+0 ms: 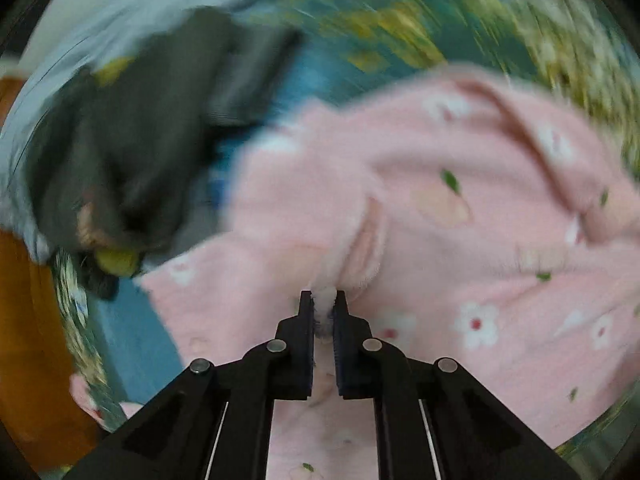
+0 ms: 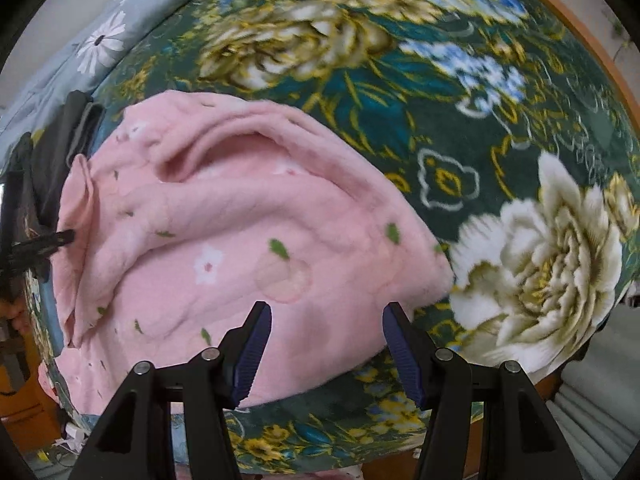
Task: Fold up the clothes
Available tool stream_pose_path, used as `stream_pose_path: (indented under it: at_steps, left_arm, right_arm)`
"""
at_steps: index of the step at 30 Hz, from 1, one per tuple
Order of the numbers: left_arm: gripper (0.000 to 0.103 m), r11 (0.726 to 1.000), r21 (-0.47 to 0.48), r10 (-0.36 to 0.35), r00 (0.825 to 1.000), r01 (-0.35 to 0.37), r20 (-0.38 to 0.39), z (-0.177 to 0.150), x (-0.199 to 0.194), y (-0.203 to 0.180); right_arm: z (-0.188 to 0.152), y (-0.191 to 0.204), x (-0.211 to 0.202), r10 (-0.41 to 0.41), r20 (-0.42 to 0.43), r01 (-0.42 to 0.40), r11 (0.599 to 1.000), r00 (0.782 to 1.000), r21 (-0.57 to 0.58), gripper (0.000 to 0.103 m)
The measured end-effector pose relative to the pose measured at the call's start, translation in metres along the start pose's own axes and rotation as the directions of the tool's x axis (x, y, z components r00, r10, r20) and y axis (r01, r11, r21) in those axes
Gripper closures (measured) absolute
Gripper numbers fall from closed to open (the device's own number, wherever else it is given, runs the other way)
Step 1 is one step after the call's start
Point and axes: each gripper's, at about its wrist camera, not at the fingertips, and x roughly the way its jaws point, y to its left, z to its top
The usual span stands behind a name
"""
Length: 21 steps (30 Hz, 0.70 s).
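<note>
A pink fleece garment (image 2: 240, 240) with white flowers and green leaves lies bunched on a bed with a dark green floral blanket (image 2: 440, 140). My left gripper (image 1: 324, 300) is shut on a fuzzy edge of the pink garment (image 1: 440, 220); it also shows at the far left of the right wrist view (image 2: 60, 238), at the garment's left edge. My right gripper (image 2: 326, 320) is open and empty, its jaws wide apart just above the garment's near edge. The left wrist view is motion-blurred.
Dark grey clothes (image 1: 140, 140) are piled left of the pink garment, also seen in the right wrist view (image 2: 64, 144). A pale blue flowered quilt (image 2: 100, 40) lies at the bed's far left. A wooden bed frame (image 2: 580, 40) borders the right. Orange furniture (image 1: 28, 320) stands left.
</note>
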Motion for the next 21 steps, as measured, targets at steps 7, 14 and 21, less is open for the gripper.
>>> stream_pose_path:
  at_steps: [7, 14, 21]
  left_arm:
    - [0.096, 0.944, -0.328, 0.021, 0.988, 0.031, 0.155, -0.049, -0.055, 0.146]
    - [0.096, 0.864, -0.503, 0.069, 0.990, 0.002, 0.124, -0.122, -0.036, 0.272]
    - [0.096, 0.849, -0.523, 0.063, 0.997, -0.077, -0.045, -0.163, 0.054, 0.336]
  right_arm:
    - [-0.001, 0.054, -0.021, -0.007, 0.043, 0.010, 0.998, 0.999, -0.060, 0.041]
    - [-0.019, 0.116, -0.048, -0.051, 0.076, 0.059, 0.992, 0.996, -0.112, 0.041]
    - [-0.047, 0.191, -0.074, -0.084, 0.113, 0.105, 0.975, 0.990, -0.195, 0.041]
